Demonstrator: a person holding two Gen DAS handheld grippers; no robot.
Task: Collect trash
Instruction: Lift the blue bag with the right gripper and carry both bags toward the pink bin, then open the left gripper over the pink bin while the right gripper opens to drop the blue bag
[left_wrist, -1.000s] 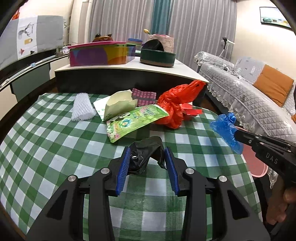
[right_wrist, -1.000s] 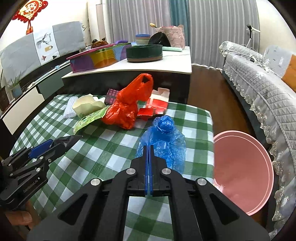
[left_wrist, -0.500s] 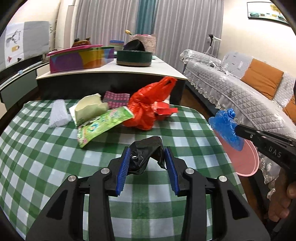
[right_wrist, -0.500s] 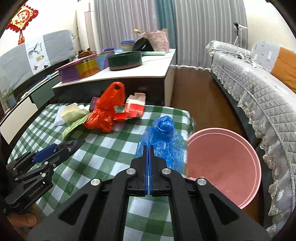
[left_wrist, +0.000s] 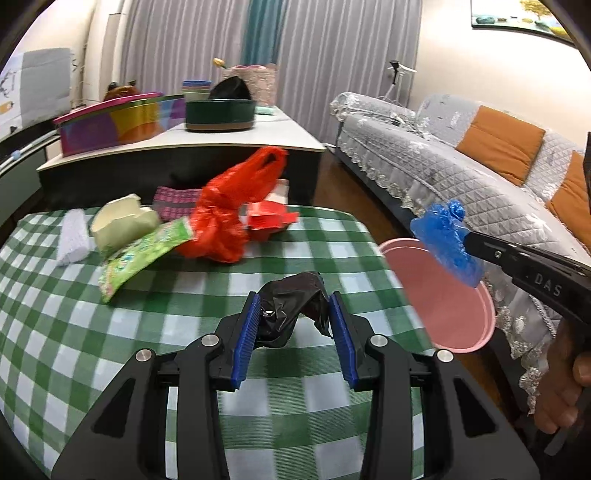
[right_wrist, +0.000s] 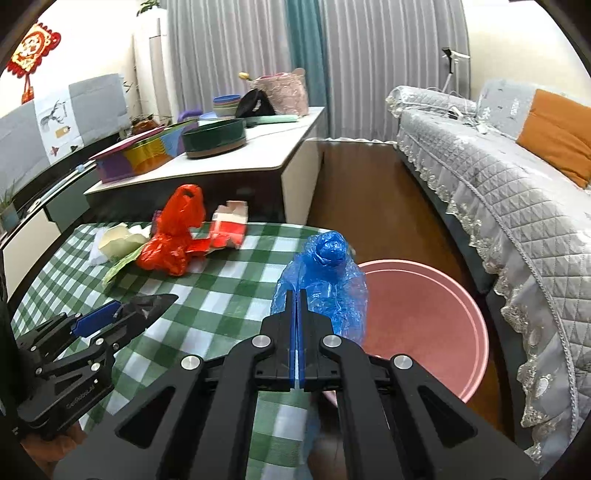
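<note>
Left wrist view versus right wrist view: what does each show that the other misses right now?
Only the left wrist view shows the black bag sitting between the left gripper pads, and the framed picture on the wall. Only the right wrist view shows the red wall ornament and the whole pink bin. Both show the blue bag pinched by the right gripper and the red bag.

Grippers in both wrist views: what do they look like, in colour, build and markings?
Both are matte black plastic with angular linkage arms, cut-out openings and silver pivot bolts. The left gripper has ribbed blue pads on its fingers; the right gripper has blue pads too. White lettering marks each body's side, only partly legible. No cables or sleeves show.
</note>
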